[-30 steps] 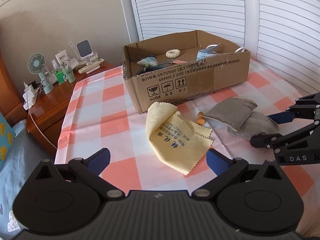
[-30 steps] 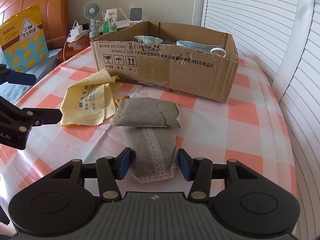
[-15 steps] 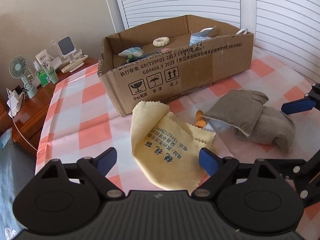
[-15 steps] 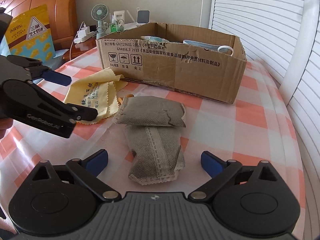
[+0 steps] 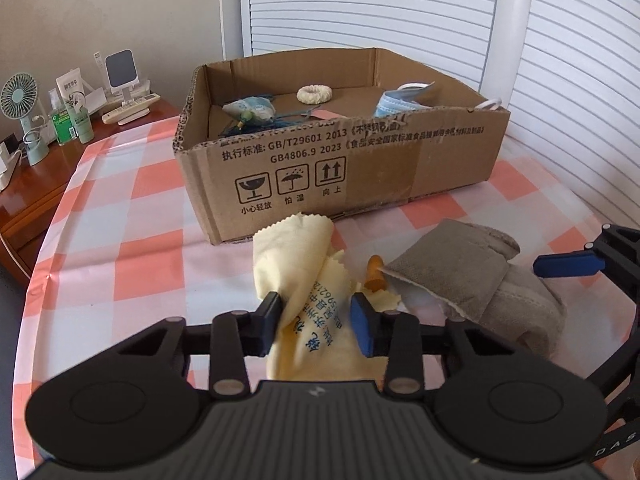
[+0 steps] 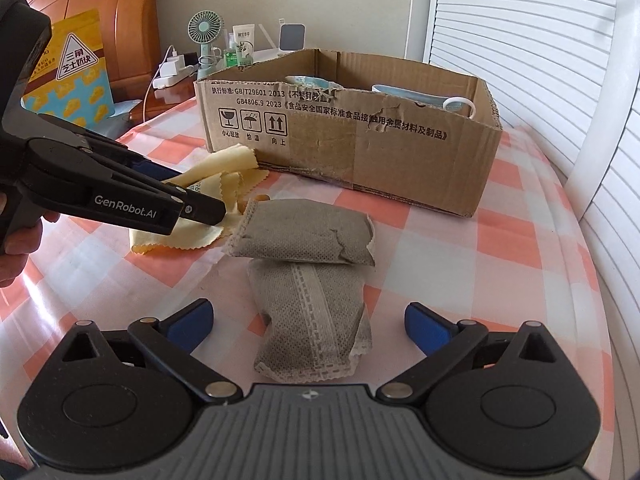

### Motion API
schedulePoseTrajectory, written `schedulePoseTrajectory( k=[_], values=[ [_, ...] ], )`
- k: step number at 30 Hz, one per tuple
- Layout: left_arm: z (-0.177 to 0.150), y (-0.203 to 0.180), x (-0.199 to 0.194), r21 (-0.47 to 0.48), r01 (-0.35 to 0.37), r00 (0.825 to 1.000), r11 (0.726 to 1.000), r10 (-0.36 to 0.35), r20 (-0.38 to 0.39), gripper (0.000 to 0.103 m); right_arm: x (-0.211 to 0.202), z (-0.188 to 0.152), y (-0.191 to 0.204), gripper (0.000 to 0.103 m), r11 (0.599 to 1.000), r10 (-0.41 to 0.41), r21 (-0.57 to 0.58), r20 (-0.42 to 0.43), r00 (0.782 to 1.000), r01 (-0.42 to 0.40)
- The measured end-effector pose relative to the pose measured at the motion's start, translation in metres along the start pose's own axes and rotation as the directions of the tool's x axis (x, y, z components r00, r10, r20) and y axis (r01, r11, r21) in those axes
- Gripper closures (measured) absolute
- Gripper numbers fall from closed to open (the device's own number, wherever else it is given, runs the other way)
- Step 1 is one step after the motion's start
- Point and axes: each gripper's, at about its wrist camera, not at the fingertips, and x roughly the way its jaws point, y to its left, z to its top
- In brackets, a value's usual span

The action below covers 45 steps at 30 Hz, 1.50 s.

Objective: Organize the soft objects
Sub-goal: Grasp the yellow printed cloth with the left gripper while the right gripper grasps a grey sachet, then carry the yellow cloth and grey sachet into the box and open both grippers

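The left tool (image 5: 316, 322) has just been closing its jaws and now pinches the bunched yellow cloth (image 5: 304, 280) between its pads, on the checked tabletop (image 5: 132, 256) just in front of the cardboard box (image 5: 352, 168). Part of the cloth curls up against the box's front wall, and the rest trails back under the tool. Seen from the right wrist camera, the same left tool (image 6: 208, 210) comes in from the left side of the box, a hand (image 6: 18, 240) gripping its handle. The right tool (image 6: 308, 320) stands with its jaws wide apart, having just been opening, and holds nothing. Between its blue pads, but clear of them, lies the nearer grey pouch (image 6: 312, 320). A second grey pouch (image 6: 304, 232) lies crosswise on that one's far end, closer to the box. A small orange thing (image 5: 374, 274) sits between cloth and pouches. Inside the box lie a blue face mask (image 5: 400, 106), a white ring-shaped band (image 5: 314, 94) and a small blue bundle (image 5: 250, 110)
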Motion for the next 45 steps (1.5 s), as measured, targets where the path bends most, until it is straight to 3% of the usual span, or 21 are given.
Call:
schedulePoseTrajectory(
  k=[4, 13, 18, 21, 27, 30, 37, 45],
  values=[
    [0.001, 0.004, 0.0, -0.014, -0.004, 1.0, 1.0, 0.004, 0.0, 0.08, 0.005, 0.005, 0.0, 0.0, 1.0, 0.009, -0.008, -0.005, 1.0, -0.009],
    [0.001, 0.006, 0.0, -0.026, -0.009, 1.0, 1.0, 0.009, 0.004, 0.08, 0.029, 0.027, -0.001, 0.0, 1.0, 0.011, -0.014, -0.009, 1.0, -0.011],
    [0.0, 0.005, 0.001, -0.024, -0.03, 0.999, 0.999, 0.03, 0.017, 0.07, 0.036, 0.038, -0.005, 0.001, 1.0, -0.001, 0.021, -0.022, 1.0, 0.002],
    [0.0, 0.008, 0.002, -0.041, -0.072, 0.997, 0.997, 0.073, 0.013, 0.05, 0.037, 0.041, -0.006, 0.002, 1.0, -0.002, 0.03, -0.021, 1.0, 0.002],
    [-0.001, 0.012, 0.001, -0.069, -0.056, 0.998, 0.996, 0.056, 0.005, 0.05, 0.036, 0.044, -0.003, 0.023, 1.0, -0.017, 0.026, -0.016, 1.0, 0.017],
    [-0.001, 0.012, 0.002, -0.076, -0.041, 0.999, 0.996, 0.041, 0.006, 0.056, 0.034, 0.047, -0.003, 0.033, 0.999, -0.022, 0.032, -0.008, 1.0, 0.022],
    [0.0, 0.011, 0.001, -0.103, -0.01, 1.0, 0.995, 0.012, 0.018, 0.094, 0.026, 0.049, -0.003, 0.044, 0.999, -0.025, 0.04, 0.009, 1.0, 0.025],
    [0.003, 0.016, -0.026, -0.056, 0.0, 0.999, 0.998, 0.002, 0.036, 0.096, 0.004, 0.05, -0.002, 0.046, 0.999, -0.031, 0.031, 0.042, 0.999, 0.03]
  ],
)
